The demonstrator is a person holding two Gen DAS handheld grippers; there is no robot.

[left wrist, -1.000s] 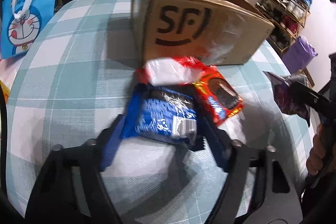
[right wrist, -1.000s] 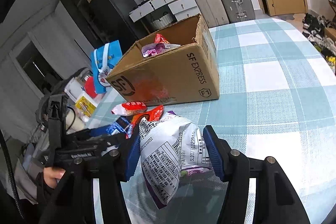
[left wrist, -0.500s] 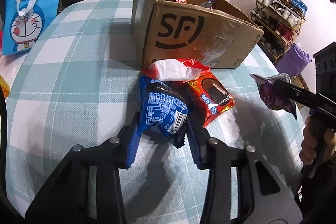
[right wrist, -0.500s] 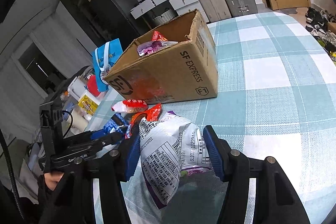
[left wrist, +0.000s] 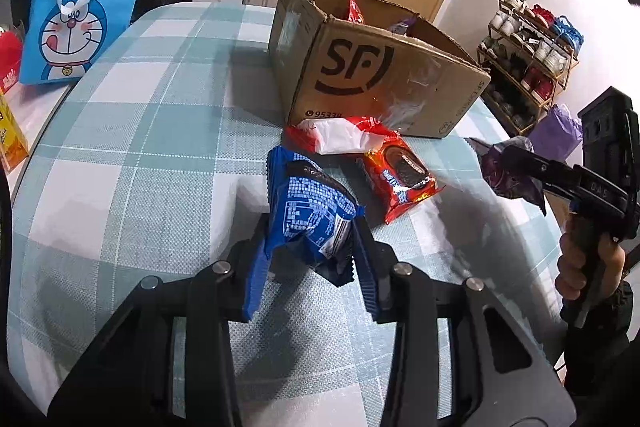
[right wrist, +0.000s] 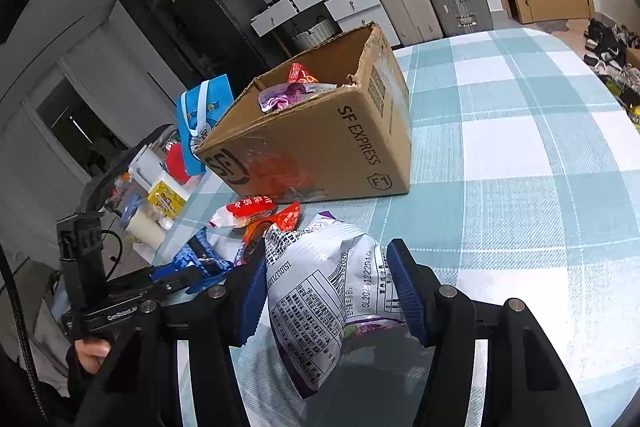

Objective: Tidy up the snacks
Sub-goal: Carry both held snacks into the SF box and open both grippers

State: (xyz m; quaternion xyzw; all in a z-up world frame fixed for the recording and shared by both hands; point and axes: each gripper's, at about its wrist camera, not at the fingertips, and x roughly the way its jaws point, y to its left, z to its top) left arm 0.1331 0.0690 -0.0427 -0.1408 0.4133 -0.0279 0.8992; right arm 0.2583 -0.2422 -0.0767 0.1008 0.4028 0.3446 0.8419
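Note:
My left gripper (left wrist: pixel 312 259) is shut on a blue cookie packet (left wrist: pixel 310 213) and holds it lifted off the table. My right gripper (right wrist: pixel 328 291) is shut on a white and purple snack bag (right wrist: pixel 324 295), held above the table; the bag also shows at the right of the left wrist view (left wrist: pixel 506 175). An open cardboard SF box (left wrist: pixel 376 75) stands ahead with several snacks inside (right wrist: pixel 288 93). A red cookie packet (left wrist: pixel 402 179) and a red and white packet (left wrist: pixel 344 137) lie on the table in front of the box.
The table has a teal and white checked cloth (left wrist: pixel 152 147). A blue Doraemon bag (left wrist: pixel 78 31) stands at its far left edge. Yellow cartons and bottles (right wrist: pixel 160 199) sit beside the table. Suitcases and drawers stand behind; a shoe rack (left wrist: pixel 528 63) is at the right.
My left gripper closed on the blue packet and lifted it back from the pile. My right gripper with the snack bag rose slightly and stayed shut.

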